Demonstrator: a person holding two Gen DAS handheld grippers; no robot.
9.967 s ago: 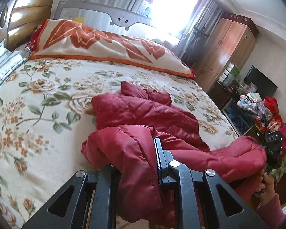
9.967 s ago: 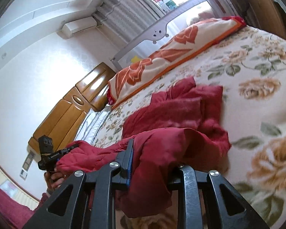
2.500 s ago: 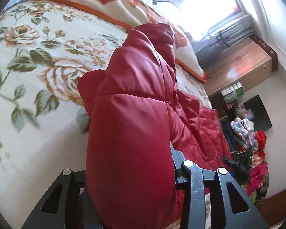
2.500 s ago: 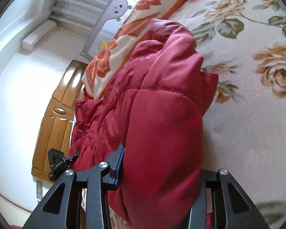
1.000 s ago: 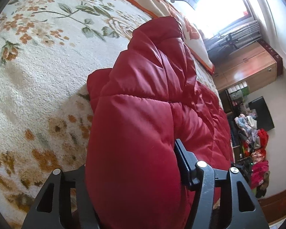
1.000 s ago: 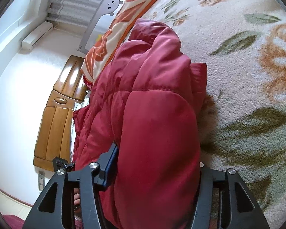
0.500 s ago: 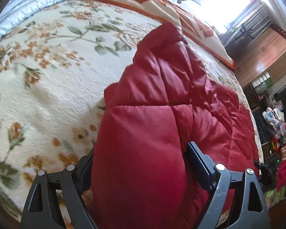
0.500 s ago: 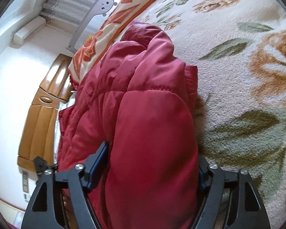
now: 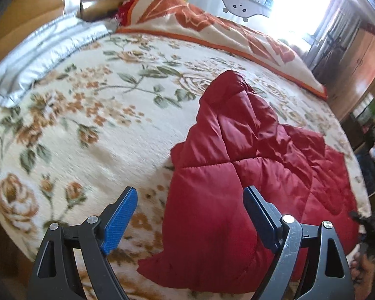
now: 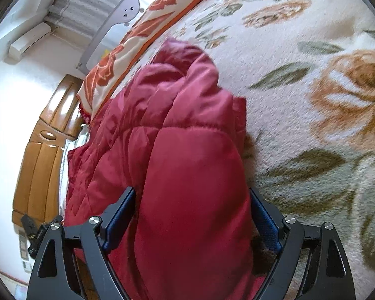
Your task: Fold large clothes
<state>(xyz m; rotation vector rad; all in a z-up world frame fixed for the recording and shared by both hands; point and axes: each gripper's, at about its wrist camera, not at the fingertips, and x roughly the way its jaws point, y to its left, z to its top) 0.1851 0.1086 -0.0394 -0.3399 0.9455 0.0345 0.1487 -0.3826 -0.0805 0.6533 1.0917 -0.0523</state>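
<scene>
Lying between both grippers' spread jaws, red jacket [image 9: 237,175], floral bedspread [image 9: 87,125]

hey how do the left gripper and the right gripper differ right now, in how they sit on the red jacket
The left gripper is spread wide, with bare floral blanket beside its left finger; the red jacket fills only part of its gap. The right gripper has jacket bulk packed from finger to finger, though the jaws look spread too. Both have blue-padded black fingers and sit at the jacket's near edge.
</scene>
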